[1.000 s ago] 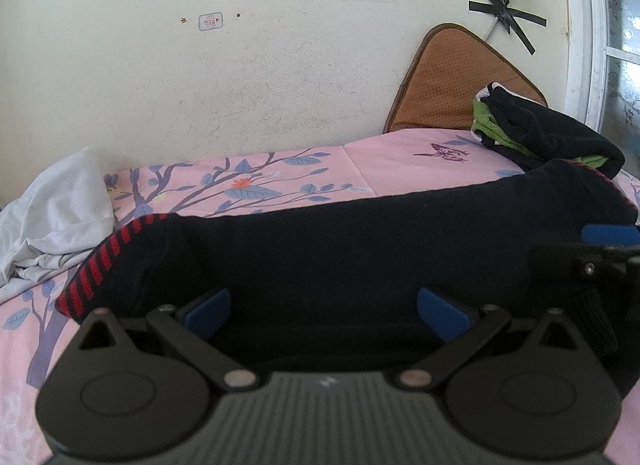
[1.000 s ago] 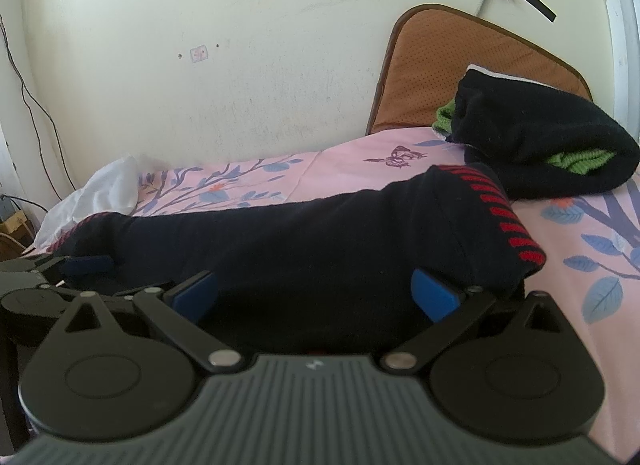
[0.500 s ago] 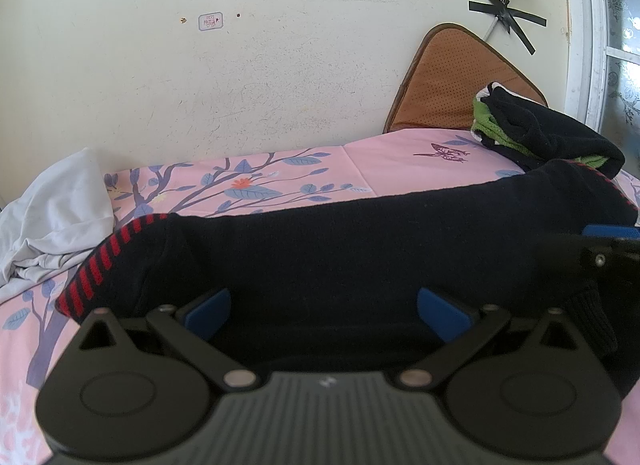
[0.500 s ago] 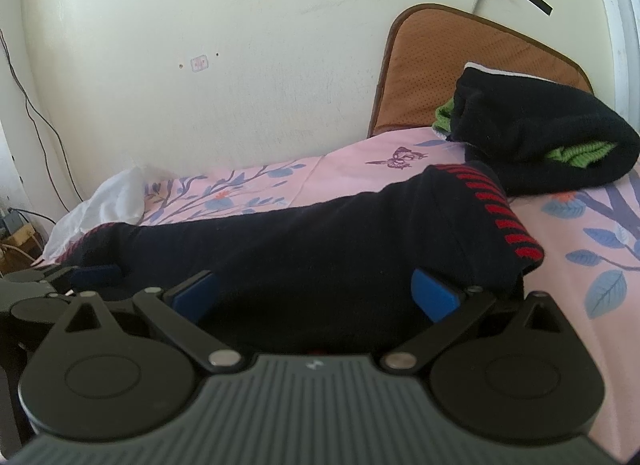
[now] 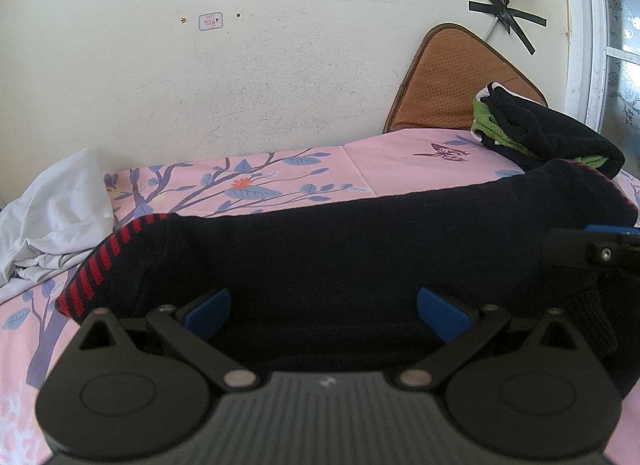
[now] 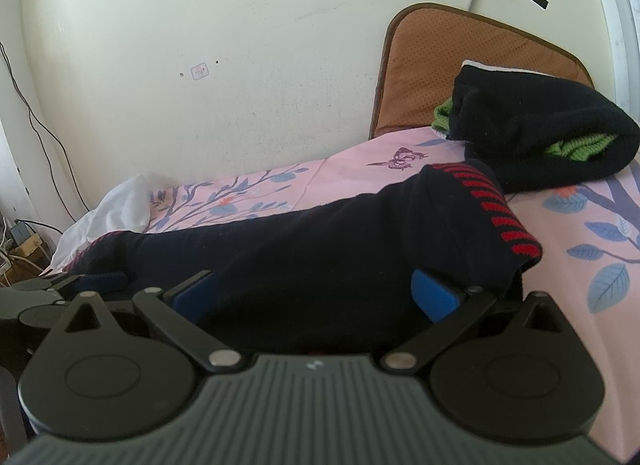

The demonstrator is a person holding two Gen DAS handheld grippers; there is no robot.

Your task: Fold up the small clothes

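Both grippers are spread wide here, blue pads far apart, with the black sweater bunched up right between the fingers of each one. The left gripper (image 5: 324,311) sits at the near edge of the black sweater (image 5: 360,249), close to its left end where the red-striped cuff (image 5: 100,261) hangs off, and the right gripper (image 6: 316,299) does the same thing near the other end, just inside the other red-striped cuff (image 6: 500,213). Can't really tell whether either set of pads is actually touching the fabric or just straddling it, since the cloth hides the tips. The sweater lies stretched out sideways across the pink bedsheet (image 5: 392,161) with its tree and butterfly print. Farther off on the right there's a folded pile of black and green clothes (image 6: 536,137) sitting on the bed, very close to the right cuff, with a brown cushion (image 6: 424,65) propped against the wall behind it. Over on the far left a crumpled white cloth (image 5: 56,221) lies at the edge of the bed.
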